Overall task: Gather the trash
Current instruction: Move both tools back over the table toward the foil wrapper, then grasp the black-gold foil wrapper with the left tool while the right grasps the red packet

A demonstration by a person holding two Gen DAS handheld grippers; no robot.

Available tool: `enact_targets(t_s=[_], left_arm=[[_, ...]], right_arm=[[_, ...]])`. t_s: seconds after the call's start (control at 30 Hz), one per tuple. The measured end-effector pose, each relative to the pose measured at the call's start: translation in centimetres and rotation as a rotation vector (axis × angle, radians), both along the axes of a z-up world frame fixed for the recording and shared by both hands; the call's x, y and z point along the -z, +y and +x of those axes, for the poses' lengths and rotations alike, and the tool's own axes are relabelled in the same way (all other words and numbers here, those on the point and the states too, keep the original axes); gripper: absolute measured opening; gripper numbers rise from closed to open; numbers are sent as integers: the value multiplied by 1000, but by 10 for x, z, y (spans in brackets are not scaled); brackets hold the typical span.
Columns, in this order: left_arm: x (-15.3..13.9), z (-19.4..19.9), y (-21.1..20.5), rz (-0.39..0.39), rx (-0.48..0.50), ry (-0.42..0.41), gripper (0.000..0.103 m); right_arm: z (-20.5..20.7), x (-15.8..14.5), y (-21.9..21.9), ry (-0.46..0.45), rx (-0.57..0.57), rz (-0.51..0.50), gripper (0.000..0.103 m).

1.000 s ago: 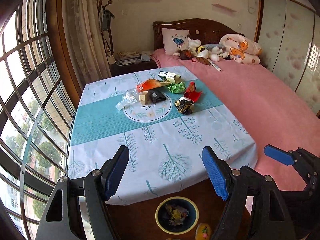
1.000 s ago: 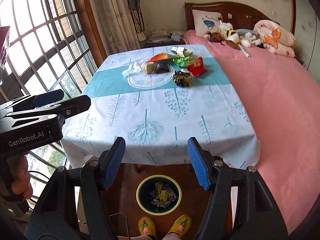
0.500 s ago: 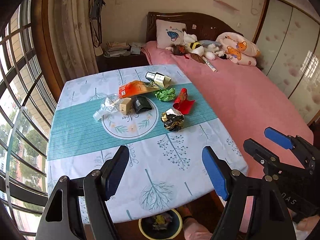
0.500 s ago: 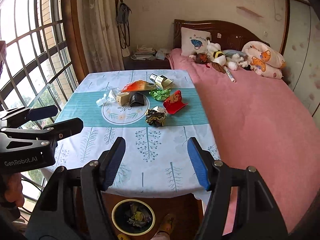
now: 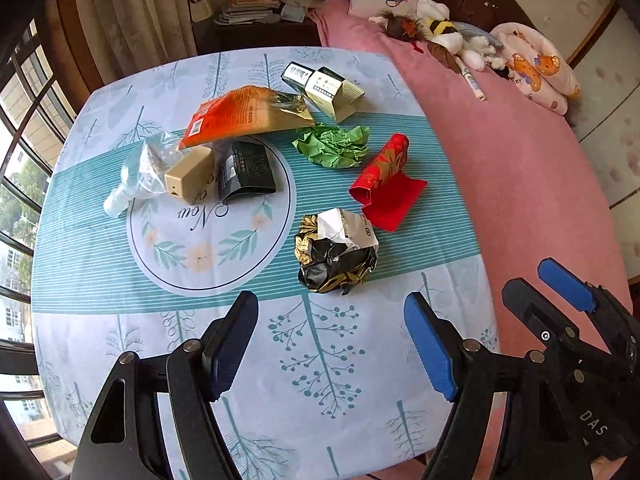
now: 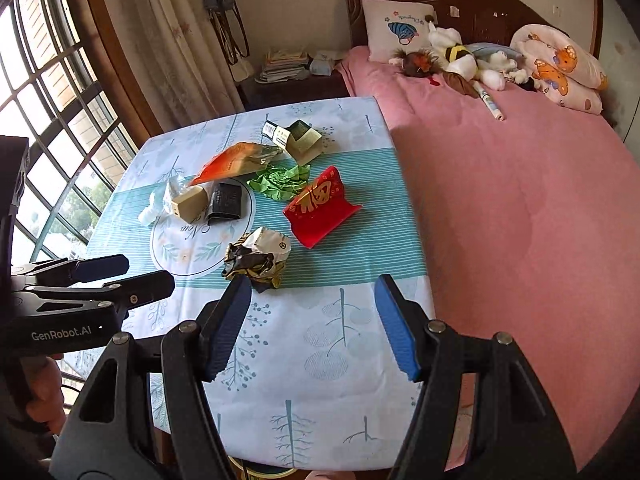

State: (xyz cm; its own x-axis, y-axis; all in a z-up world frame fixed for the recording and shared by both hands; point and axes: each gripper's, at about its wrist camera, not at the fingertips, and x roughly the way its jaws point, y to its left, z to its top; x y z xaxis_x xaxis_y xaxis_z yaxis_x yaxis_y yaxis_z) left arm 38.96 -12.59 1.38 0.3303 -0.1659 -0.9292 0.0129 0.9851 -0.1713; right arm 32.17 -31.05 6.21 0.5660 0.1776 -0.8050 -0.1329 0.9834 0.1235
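Note:
Trash lies on the table's teal band: a crumpled black-gold-white wrapper ball (image 5: 337, 254) (image 6: 258, 257), a red envelope (image 5: 386, 184) (image 6: 322, 205), green crumpled paper (image 5: 332, 146) (image 6: 280, 181), an orange snack bag (image 5: 244, 114) (image 6: 234, 163), a black pouch (image 5: 246, 170) (image 6: 228, 200), a beige box (image 5: 188, 174) (image 6: 190, 204), clear plastic (image 5: 142, 170) (image 6: 164, 200) and cartons (image 5: 324, 88) (image 6: 296, 138). My left gripper (image 5: 332, 344) is open and empty, just short of the wrapper ball. My right gripper (image 6: 312, 324) is open and empty, near the same ball.
The table (image 5: 344, 420) has a leaf-print cloth. A pink bed (image 6: 520, 220) with plush toys and pillows runs along its right side. Windows and a curtain stand to the left. The trash bin rim (image 6: 260, 470) peeks under the table's near edge.
Both grippers have moved forward and down over the table toward the trash. The bin has nearly dropped out of view. Both stay open.

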Motion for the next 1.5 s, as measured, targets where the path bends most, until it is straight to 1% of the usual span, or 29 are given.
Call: enact_targets(t_s=[0.2, 0.33, 0.4, 0.53, 0.73, 0.8, 0.87, 0.93, 1.0, 1.07, 1.3, 1.43, 1.5], left_arm=[[44, 44, -24, 36, -36, 80, 77], [69, 63, -31, 60, -56, 125, 76], [80, 69, -32, 62, -70, 145, 73], [89, 77, -31, 44, -96, 145, 72], [97, 86, -31, 52, -95, 128, 64], [98, 88, -32, 58, -88, 114, 60], [98, 89, -30, 66, -93, 100, 57], [95, 88, -24, 81, -115, 87, 56], [91, 85, -15, 78, -145, 83, 54], [85, 85, -7, 75, -169, 75, 54], [66, 83, 9, 101, -196, 31, 54], [56, 75, 20, 103, -202, 17, 54], [52, 69, 24, 109, -203, 11, 54]], right_arm=[[52, 36, -27, 82, -25, 62, 62], [73, 56, -33, 129, -24, 97, 62], [83, 63, -34, 146, -21, 118, 62], [102, 72, -34, 168, -15, 153, 62], [126, 91, -24, 243, -8, 209, 63], [135, 99, -20, 264, 2, 229, 67], [144, 106, -16, 285, 17, 257, 72], [152, 113, -13, 306, 40, 284, 74], [161, 119, -9, 327, 61, 313, 77], [169, 123, -4, 337, 79, 328, 79], [193, 135, 12, 374, 153, 343, 80], [202, 145, 22, 402, 182, 289, 80], [204, 147, 27, 402, 176, 250, 70]])
